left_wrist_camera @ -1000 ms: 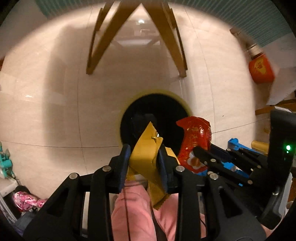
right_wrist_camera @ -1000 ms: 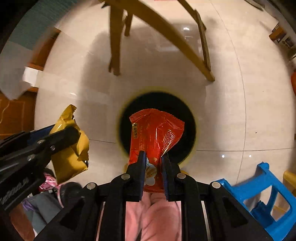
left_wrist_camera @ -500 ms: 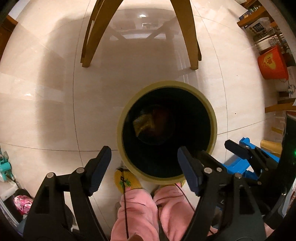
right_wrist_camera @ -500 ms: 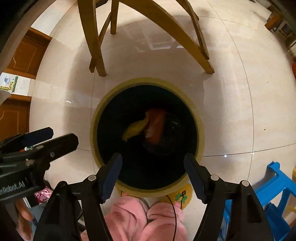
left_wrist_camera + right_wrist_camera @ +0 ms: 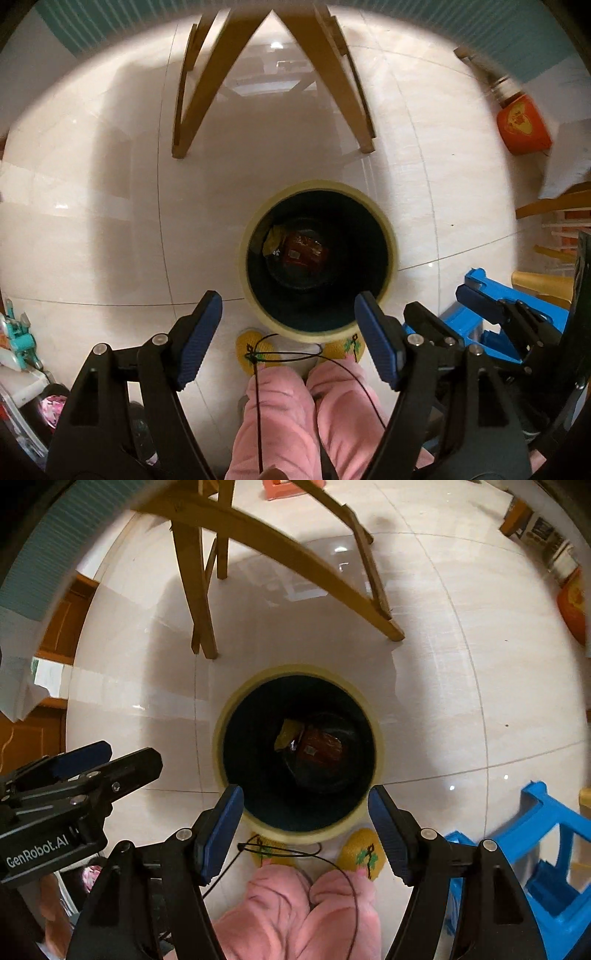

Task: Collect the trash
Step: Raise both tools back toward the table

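A round bin with a pale yellow rim (image 5: 391, 236) (image 5: 218, 731) stands on the tiled floor, dark inside. At its bottom lie a yellow wrapper (image 5: 272, 242) (image 5: 286, 733) and a red wrapper (image 5: 304, 251) (image 5: 319, 746), side by side. My left gripper (image 5: 290, 332) hangs above the bin's near edge, open, with nothing between its blue pads. My right gripper (image 5: 306, 821) hovers over the same near edge, open and empty too. In the right wrist view the left gripper (image 5: 107, 757) shows at the left side.
Wooden chair legs (image 5: 354, 96) (image 5: 199, 602) stand on the floor beyond the bin. A blue plastic stool (image 5: 517, 317) (image 5: 546, 842) is at the right. An orange container (image 5: 522, 125) sits far right. A person's pink trouser legs (image 5: 295, 410) and yellow slippers (image 5: 364, 853) are just below the bin.
One second ago the left gripper was shut on the yellow wrapper and the right on the red one. Both opened and the wrappers dropped into the bin, where they now lie still.
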`<action>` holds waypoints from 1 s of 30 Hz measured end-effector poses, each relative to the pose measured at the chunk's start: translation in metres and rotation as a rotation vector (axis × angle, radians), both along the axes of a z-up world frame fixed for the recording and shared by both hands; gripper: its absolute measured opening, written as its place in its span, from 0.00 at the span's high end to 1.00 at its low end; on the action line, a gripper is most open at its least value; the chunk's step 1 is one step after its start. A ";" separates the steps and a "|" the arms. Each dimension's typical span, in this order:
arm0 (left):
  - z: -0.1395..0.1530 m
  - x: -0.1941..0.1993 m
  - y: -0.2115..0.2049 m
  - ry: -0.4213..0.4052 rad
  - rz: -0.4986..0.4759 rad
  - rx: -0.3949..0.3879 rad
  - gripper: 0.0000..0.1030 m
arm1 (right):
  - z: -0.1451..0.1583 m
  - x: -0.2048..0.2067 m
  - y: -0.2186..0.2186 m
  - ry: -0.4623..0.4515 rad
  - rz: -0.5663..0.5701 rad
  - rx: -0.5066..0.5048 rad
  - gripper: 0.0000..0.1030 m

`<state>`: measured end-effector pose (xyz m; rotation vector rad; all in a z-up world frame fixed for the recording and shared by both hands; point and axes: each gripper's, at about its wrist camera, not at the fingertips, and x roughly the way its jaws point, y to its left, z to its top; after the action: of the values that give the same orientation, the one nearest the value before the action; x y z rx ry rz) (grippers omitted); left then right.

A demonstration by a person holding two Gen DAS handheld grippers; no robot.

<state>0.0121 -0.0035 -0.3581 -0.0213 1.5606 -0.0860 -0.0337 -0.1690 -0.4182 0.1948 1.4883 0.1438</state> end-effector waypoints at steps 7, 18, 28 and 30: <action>0.109 -0.002 0.010 -0.078 0.001 -0.016 0.30 | 0.092 -0.014 -0.004 -0.032 -0.046 0.012 0.31; 0.300 0.004 0.069 -0.249 0.059 -0.042 0.30 | 0.283 -0.027 0.028 -0.232 -0.026 0.017 0.31; 0.425 0.024 0.115 -0.430 0.040 0.003 0.30 | 0.410 -0.015 0.051 -0.445 -0.018 -0.003 0.31; 0.442 0.026 0.119 -0.451 0.036 0.000 0.30 | 0.430 -0.013 0.054 -0.478 -0.026 0.003 0.31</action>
<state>0.0385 0.1159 0.0835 -0.0279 1.1093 -0.0574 -0.0472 -0.1147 0.0121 0.1679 1.0095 0.1594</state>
